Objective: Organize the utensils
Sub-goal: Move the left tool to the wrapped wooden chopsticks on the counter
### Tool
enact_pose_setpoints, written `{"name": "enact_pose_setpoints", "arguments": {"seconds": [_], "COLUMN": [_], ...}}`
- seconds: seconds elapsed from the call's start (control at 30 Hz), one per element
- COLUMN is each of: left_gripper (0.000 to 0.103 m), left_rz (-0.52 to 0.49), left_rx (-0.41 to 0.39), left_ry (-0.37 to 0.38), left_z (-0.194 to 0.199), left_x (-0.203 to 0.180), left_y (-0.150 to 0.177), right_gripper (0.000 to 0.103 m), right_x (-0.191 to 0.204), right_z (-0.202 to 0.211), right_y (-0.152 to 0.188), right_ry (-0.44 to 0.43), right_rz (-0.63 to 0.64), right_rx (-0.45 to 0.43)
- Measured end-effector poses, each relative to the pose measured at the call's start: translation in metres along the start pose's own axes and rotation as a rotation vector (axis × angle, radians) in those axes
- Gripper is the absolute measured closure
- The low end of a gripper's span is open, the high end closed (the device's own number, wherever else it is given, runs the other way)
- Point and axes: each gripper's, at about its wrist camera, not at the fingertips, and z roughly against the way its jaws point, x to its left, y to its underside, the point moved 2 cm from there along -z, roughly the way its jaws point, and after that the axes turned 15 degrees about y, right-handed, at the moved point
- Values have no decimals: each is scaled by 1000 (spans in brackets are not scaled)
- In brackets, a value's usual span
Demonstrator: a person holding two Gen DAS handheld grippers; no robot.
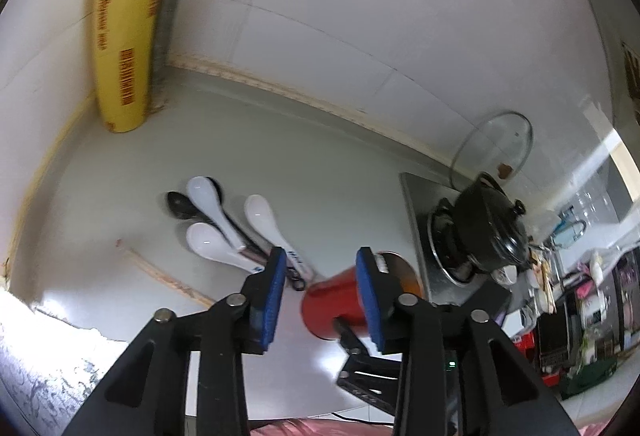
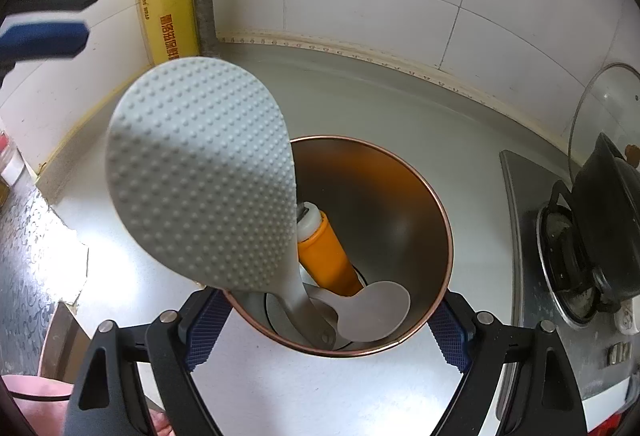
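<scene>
Three utensils already stand in the red cup [image 2: 376, 204] my right fingers [image 2: 204, 328] clamp; four soup spoons [image 1: 224, 224] wait on the table [image 1: 120, 196], left fingers [image 1: 276, 296] parted, empty.

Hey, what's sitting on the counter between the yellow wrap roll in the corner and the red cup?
A cluster of white spoons with a black spoon, lying between the yellow roll and red cup, seen in the left wrist view.

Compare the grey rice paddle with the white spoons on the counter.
The rice paddle is grey and dimpled; the white spoons are glossy and smooth. The paddle stands upright in the red cup; the spoons lie flat on the counter, outside it. Both are serving utensils with rounded heads.
</scene>
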Motion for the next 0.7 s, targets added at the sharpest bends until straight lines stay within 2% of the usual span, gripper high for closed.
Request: {"name": "enact_pose_setpoints", "arguments": {"seconds": [0.43, 0.5, 0.63, 0.7], "left_gripper": [30, 21, 19, 12], "left_rz": [174, 202, 271, 298], "left_rx": [-51, -65, -95, -95], "left_ry": [-128, -154, -218, -233], "left_z": [21, 24, 30, 29], "left_x": [75, 87, 114, 124], "left_y": [8, 10, 17, 19], "right_gripper": [13, 13, 13, 13], "right_x": [4, 5, 5, 6], "right_z": [2, 2, 4, 4], "right_y": [0, -1, -1, -1], "right_ry": [24, 27, 32, 35], "right_rz": [-26, -27, -28, -28], "right_rx": [15, 18, 23, 26]}}
